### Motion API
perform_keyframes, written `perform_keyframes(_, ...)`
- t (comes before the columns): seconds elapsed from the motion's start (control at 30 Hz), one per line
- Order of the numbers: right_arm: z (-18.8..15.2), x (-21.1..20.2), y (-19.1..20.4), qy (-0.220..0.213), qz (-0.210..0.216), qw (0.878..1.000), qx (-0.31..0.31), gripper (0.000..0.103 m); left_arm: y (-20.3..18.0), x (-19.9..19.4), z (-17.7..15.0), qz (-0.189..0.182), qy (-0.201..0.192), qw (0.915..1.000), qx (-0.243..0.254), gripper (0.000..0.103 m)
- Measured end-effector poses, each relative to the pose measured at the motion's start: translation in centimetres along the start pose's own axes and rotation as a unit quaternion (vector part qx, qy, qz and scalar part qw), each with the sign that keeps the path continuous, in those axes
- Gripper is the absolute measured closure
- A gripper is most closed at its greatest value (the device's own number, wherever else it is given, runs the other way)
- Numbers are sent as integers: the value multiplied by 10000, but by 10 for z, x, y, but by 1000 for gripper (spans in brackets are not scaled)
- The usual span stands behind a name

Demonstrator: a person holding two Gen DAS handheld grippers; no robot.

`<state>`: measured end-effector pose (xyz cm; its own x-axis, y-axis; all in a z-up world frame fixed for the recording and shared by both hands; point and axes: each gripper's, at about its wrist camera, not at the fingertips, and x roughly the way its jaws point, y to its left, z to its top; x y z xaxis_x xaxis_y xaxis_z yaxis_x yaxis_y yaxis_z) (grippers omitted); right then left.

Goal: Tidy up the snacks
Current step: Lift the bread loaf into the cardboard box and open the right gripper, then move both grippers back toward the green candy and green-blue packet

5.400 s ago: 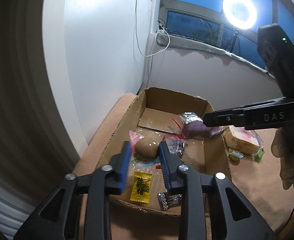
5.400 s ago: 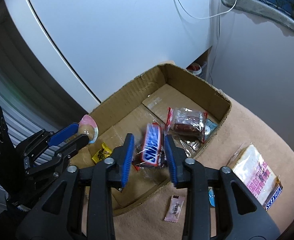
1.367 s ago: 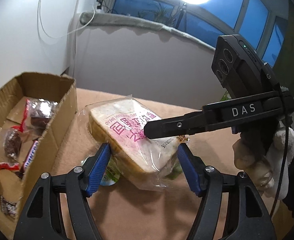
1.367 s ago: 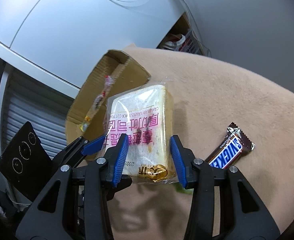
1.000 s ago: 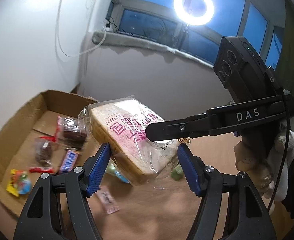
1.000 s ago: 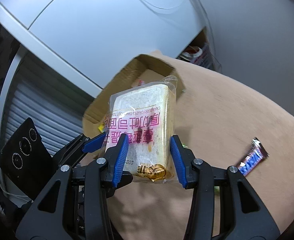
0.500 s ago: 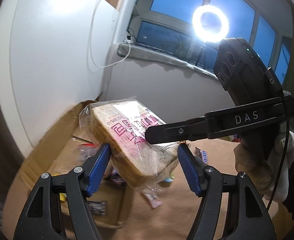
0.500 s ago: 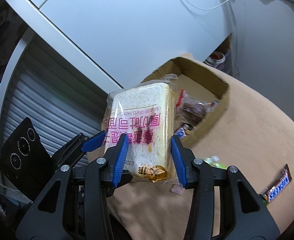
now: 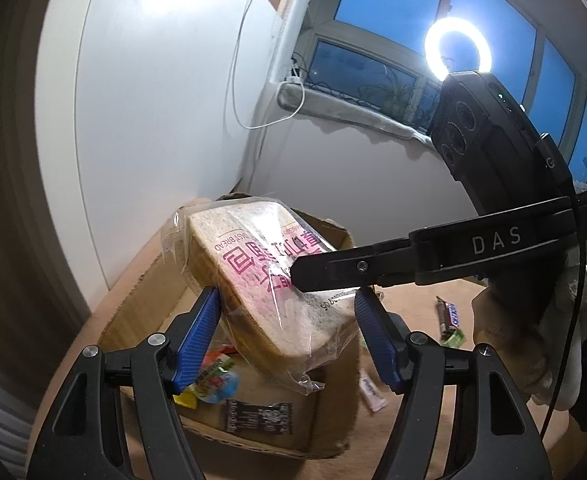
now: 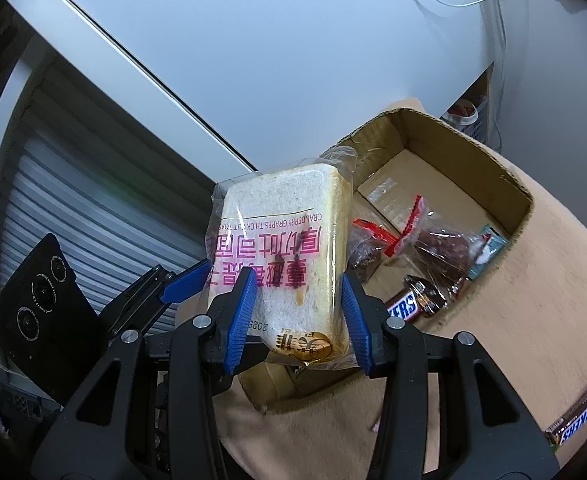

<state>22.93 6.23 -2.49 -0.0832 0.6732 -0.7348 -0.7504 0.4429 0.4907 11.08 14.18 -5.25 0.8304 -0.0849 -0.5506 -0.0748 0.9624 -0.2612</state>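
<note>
Both claws carry a bagged slice of toast [image 10: 281,248] above the cardboard box [image 10: 465,168] — right claw [image 10: 297,312] clenched on its sides, left claw [image 9: 289,332] spread wide, pads approx. flanking the bag; contact can't be told. To finish well: lower it flat over the free cardboard at the box's far end, clear of the wrapped cakes [image 10: 441,248], then release gently — soft bread. Bag reads "CRANBERRY GRAPES THICK CUT TOAST"; "SNICKERS" bars lie in the box [image 10: 405,308] and out on the counter [image 10: 577,412]. Right claw's arm says "DAS".
</note>
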Motion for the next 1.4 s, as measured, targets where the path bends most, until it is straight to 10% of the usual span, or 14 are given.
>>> perform_keyframes(0.83, -8, -27, 1, -351, -684, 9969, -143, 36, 1, -3, -4, 234, 65, 9997, 86, 39)
perform_keyframes(1.4, -62, -121, -19, -1256, -1654, 9781, -132, 14, -39, -18, -10, 4, -19, 9997, 237, 38)
